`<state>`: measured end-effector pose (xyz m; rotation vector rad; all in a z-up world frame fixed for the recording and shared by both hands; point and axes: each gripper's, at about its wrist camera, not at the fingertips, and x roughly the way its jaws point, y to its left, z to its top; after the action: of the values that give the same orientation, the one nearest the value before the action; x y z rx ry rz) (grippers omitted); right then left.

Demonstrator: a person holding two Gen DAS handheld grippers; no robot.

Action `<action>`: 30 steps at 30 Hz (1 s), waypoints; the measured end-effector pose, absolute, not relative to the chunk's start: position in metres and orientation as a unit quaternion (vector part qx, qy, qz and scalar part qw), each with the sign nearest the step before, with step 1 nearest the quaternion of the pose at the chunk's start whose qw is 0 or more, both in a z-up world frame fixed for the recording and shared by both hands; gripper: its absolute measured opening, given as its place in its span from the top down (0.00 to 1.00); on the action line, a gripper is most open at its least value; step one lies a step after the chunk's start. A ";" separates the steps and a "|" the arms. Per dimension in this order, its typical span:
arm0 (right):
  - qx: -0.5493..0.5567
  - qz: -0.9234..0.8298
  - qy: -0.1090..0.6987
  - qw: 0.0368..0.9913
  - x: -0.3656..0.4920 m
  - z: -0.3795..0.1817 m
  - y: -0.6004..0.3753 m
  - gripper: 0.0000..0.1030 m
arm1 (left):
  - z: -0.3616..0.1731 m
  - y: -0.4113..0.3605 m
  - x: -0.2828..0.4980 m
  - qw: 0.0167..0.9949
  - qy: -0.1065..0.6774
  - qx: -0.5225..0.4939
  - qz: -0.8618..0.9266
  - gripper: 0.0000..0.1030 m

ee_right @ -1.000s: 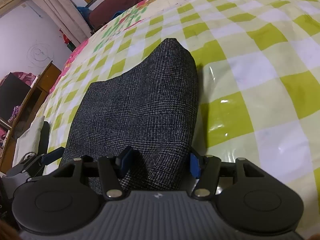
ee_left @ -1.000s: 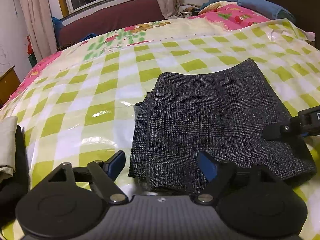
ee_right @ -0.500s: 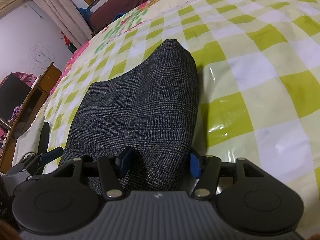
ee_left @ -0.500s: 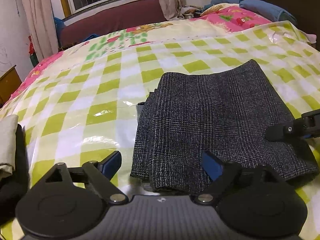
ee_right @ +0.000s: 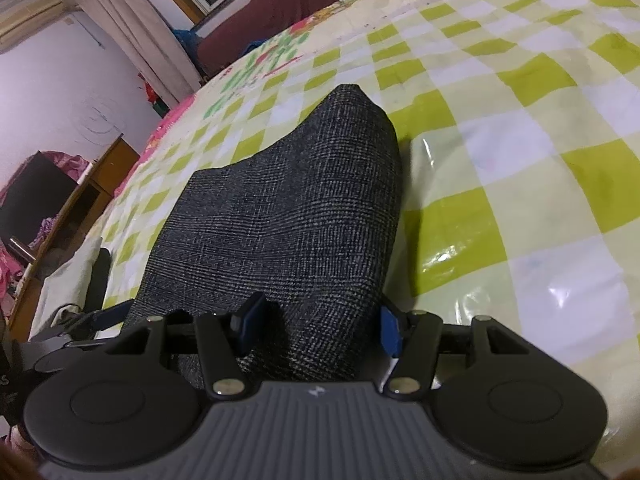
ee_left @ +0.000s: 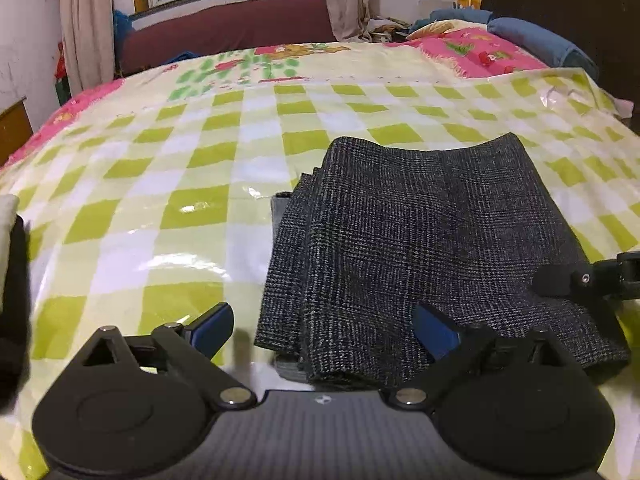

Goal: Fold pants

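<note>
My left fingers (ee_left: 324, 330) are standing wide (just opened); my right fingers (ee_right: 318, 330) are clamping the folded pants (ee_right: 288, 216) at six o'clock.

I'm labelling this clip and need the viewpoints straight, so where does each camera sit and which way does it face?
Left wrist: on the left gripper, facing down the bed at the near-left corner of the folded pants; its jaws stand wide, just opened, pressing nothing.
Right wrist: on the right gripper, looking along the pants' right edge, fabric between its fingers.
Shared: the pants, the checked sheet, and each view catches the other gripper.
</note>
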<state>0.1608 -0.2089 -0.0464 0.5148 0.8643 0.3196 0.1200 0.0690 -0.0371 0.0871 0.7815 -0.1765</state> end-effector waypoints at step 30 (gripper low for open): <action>0.359 0.189 0.398 0.823 0.180 -0.061 -0.232 0.36 | -0.030 0.058 0.152 0.912 0.395 0.059 -0.097 0.00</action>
<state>0.1798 -0.2318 -0.0615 0.7628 0.8465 0.4010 0.1523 0.0581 -0.0303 0.1211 0.8143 -0.2001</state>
